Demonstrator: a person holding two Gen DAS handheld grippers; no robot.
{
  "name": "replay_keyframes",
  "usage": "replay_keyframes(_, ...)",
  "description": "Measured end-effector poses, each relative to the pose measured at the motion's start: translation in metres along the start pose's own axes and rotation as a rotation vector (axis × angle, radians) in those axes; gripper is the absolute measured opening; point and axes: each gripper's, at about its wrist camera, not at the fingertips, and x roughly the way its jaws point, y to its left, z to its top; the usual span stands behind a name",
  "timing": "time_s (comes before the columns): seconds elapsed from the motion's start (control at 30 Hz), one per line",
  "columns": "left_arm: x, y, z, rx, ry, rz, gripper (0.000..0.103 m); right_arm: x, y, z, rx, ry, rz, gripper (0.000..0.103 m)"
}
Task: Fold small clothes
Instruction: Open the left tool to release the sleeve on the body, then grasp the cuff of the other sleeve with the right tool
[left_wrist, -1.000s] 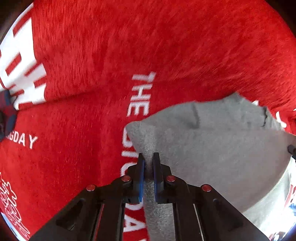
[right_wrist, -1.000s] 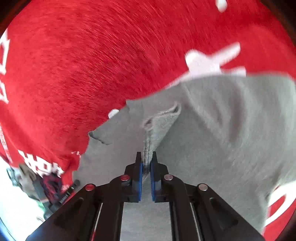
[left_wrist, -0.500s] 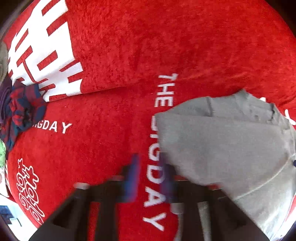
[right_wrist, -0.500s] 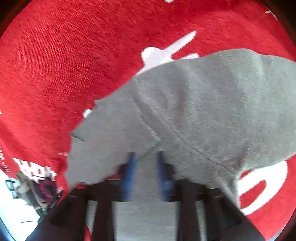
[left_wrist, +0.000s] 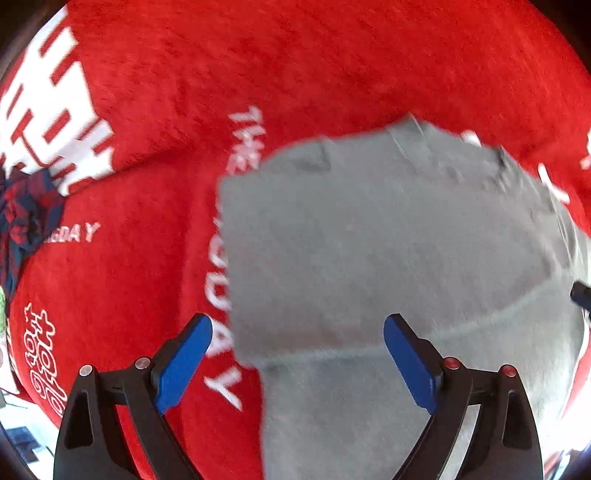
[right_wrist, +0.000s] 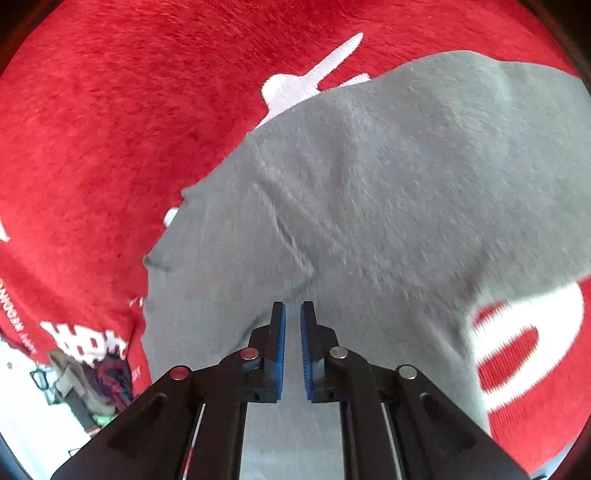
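Note:
A small grey garment (left_wrist: 388, 240) lies folded flat on a red blanket (left_wrist: 295, 66) with white lettering. My left gripper (left_wrist: 297, 325) hangs above the garment's near left part, pointing straight down. Its jaws are opening and stand wide, with the blue pads far apart and gripping nothing. In the right wrist view the same grey garment (right_wrist: 388, 184) fills the middle and right. My right gripper (right_wrist: 293, 306) hovers over it with its jaws closing to a narrow slit. I see no cloth pinched between them.
A crumpled dark red and blue plaid cloth (left_wrist: 26, 218) lies at the blanket's left edge, and the plaid cloth (right_wrist: 110, 376) also shows at lower left in the right wrist view. The red blanket (right_wrist: 110, 110) spreads around the garment, and beyond its near edge is a white surface (right_wrist: 22, 398).
Both grippers have let go of the grey garment's edges, and it now lies flat. The left gripper opened wide and shifted over the garment. The right gripper opened, then closed again.

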Motion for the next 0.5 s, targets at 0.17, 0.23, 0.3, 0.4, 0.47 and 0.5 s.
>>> replay_keyframes(0.17, -0.01, -0.042, -0.016, 0.081, 0.039, -0.021, 0.094, -0.026, -0.017, -0.021, 0.032, 0.019, 0.061, 0.041)
replay_keyframes(0.23, -0.013, -0.061, -0.021, 0.101, 0.057, -0.038, 0.094, -0.037, -0.028, -0.027, 0.054, 0.017, 0.077, 0.057)
replay_keyframes(0.3, -0.016, -0.081, -0.026, 0.12, 0.061, -0.04, 0.094, -0.046, -0.041, -0.032, 0.082, 0.018, 0.08, 0.057)
replay_keyframes(0.4, -0.019, -0.115, -0.031, 0.17, 0.067, -0.055, 0.094, -0.061, -0.061, -0.035, 0.126, 0.011, 0.081, 0.057)
replay_keyframes(0.47, -0.023, -0.136, -0.032, 0.197, 0.063, -0.066, 0.094, -0.072, -0.077, -0.033, 0.154, 0.0, 0.077, 0.057)
replay_keyframes(0.5, -0.026, -0.147, -0.031, 0.205, 0.065, -0.079, 0.094, -0.078, -0.084, -0.031, 0.169, -0.008, 0.079, 0.057)
